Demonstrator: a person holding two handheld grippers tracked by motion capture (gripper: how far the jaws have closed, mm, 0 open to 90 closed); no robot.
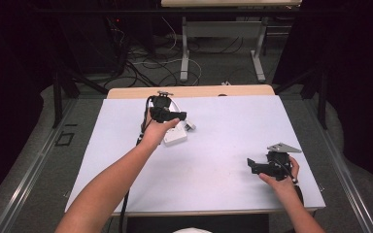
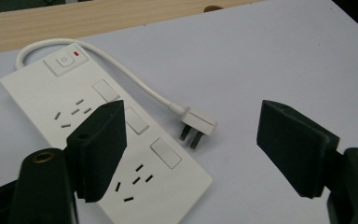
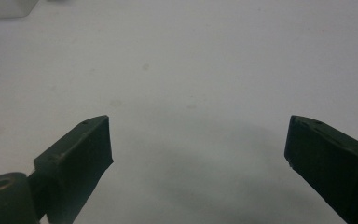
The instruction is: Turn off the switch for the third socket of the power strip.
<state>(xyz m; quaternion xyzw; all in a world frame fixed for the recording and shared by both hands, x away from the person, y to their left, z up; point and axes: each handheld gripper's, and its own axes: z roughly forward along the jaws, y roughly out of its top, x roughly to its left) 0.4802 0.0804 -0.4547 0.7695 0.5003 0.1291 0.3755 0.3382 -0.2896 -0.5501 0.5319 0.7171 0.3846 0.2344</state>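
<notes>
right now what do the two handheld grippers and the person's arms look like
Both grippers are black. The left gripper trails a black cable past the forearm, and its fingers are flat, blocky black pads on rounded arms with a brass-coloured screw hole. The right gripper carries a grey three-cornered plate on top. The forearms are bare, with no sleeves visible.

My left hand (image 1: 156, 130) and left gripper (image 1: 167, 114) cover most of the white power strip (image 1: 176, 137) in the high view, leaving a corner toward four o'clock; its sockets and switch are too small to read there. In the left gripper view my own near jaw hides part of the power strip (image 2: 51, 100), and the bottom edge, at six o'clock, cuts off its near end. In the right gripper view a blurred white object (image 3: 4, 7) at eleven o'clock is clipped by the top edge; I cannot tell what it is.
</notes>
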